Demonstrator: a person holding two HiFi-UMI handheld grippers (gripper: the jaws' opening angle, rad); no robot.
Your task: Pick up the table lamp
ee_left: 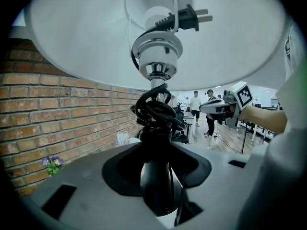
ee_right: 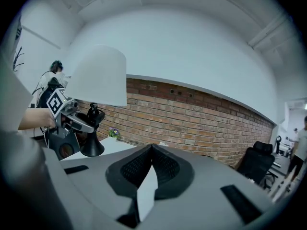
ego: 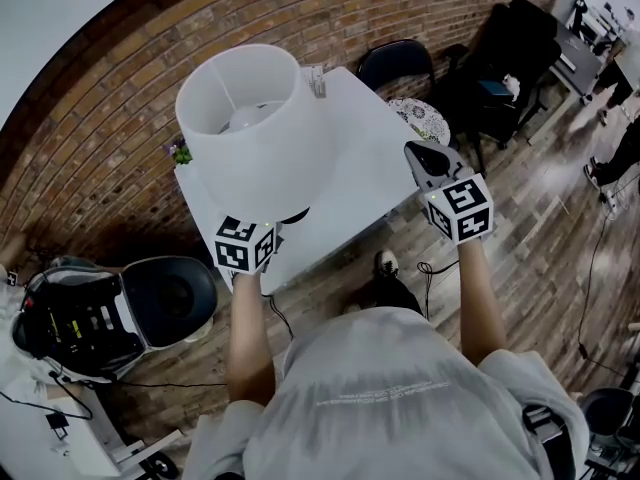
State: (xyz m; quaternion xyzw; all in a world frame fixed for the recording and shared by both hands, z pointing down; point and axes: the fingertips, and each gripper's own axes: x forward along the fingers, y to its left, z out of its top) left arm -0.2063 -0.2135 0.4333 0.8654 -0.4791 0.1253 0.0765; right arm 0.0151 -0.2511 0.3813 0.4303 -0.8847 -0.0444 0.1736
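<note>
The table lamp has a white drum shade point(ego: 255, 128), a chrome socket point(ee_left: 157, 51) and a black stem point(ee_left: 156, 171) with its cord wound round it; the plug point(ee_left: 192, 17) sticks up inside the shade. My left gripper point(ego: 268, 230) is shut on that stem point(ee_left: 156, 186), under the shade, by the near edge of the white table point(ego: 360, 183). The right gripper view shows the shade point(ee_right: 98, 75) and the flared black base point(ee_right: 92, 147). My right gripper point(ego: 422, 158) hovers over the table's right corner, shut on nothing point(ee_right: 151, 150).
A brick wall point(ego: 120, 118) runs behind the table. A small purple flower plant point(ego: 181, 153) stands at the table's far left corner. A black chair point(ego: 395, 63) and a patterned round seat point(ego: 420, 118) are beyond it. A black round machine point(ego: 170, 293) sits on the floor at left.
</note>
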